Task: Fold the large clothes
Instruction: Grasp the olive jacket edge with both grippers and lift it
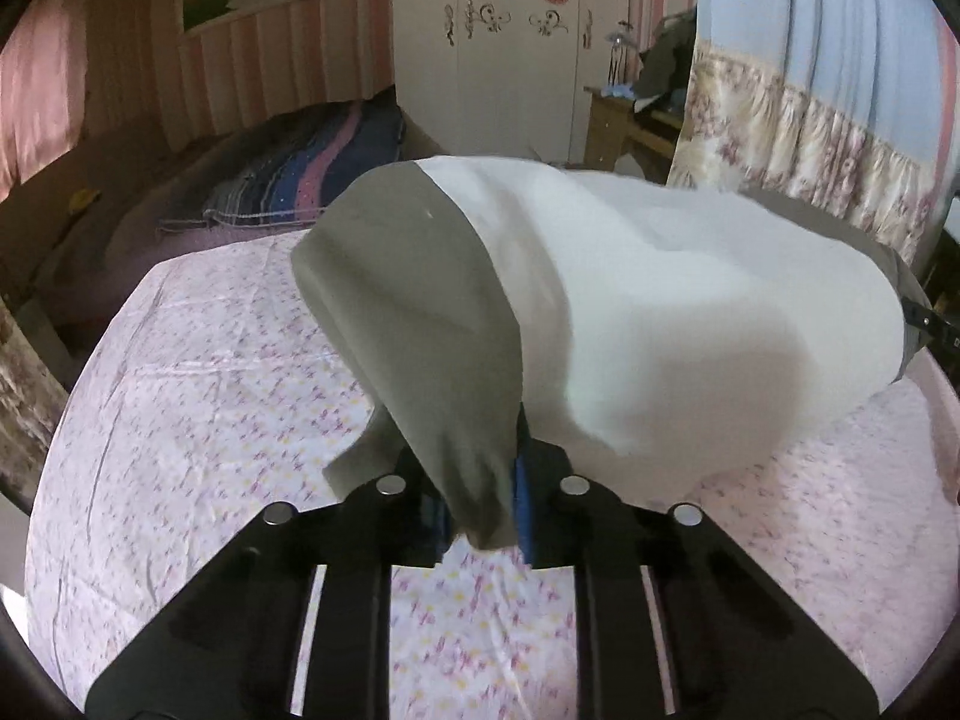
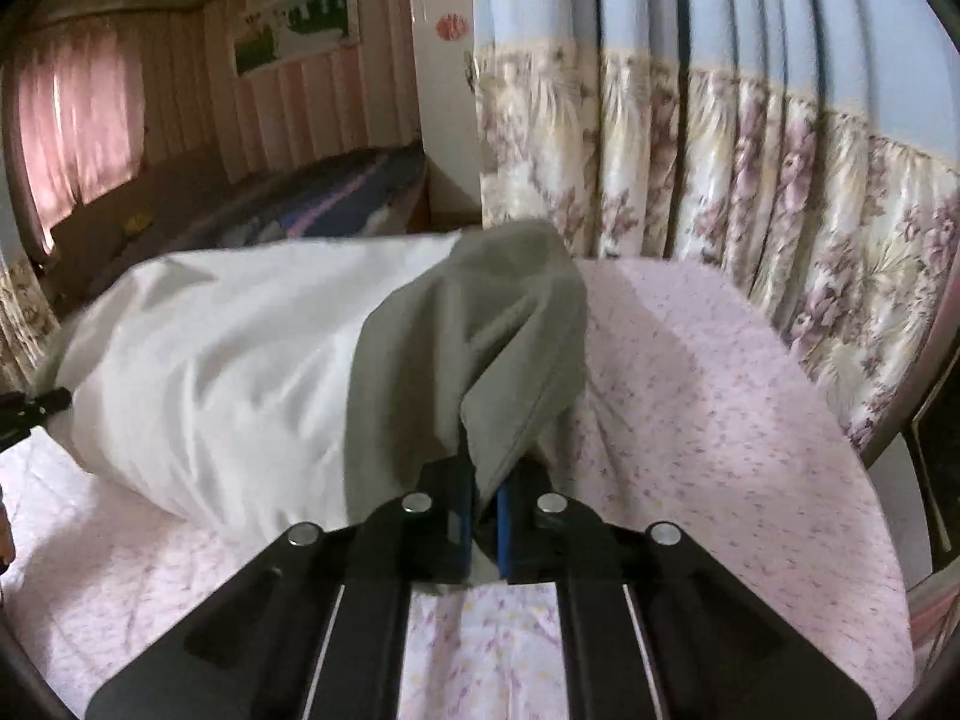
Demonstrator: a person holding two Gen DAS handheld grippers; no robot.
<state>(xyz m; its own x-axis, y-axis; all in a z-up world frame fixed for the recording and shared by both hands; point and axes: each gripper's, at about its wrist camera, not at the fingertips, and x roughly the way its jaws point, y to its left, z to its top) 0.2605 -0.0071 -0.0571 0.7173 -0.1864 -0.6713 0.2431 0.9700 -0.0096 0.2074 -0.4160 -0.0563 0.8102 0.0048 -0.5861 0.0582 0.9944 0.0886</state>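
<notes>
A large white garment with grey sleeves hangs stretched between my two grippers above the bed. My left gripper is shut on its grey sleeve end. My right gripper is shut on the other grey sleeve end; the white body sags to its left. The right gripper's tip shows at the right edge of the left wrist view, and the left gripper's tip at the left edge of the right wrist view.
A pink floral bedsheet lies under the garment, also in the right wrist view. Floral curtains hang close on the right. A second bed with a striped blanket, a white wardrobe and a wooden desk stand beyond.
</notes>
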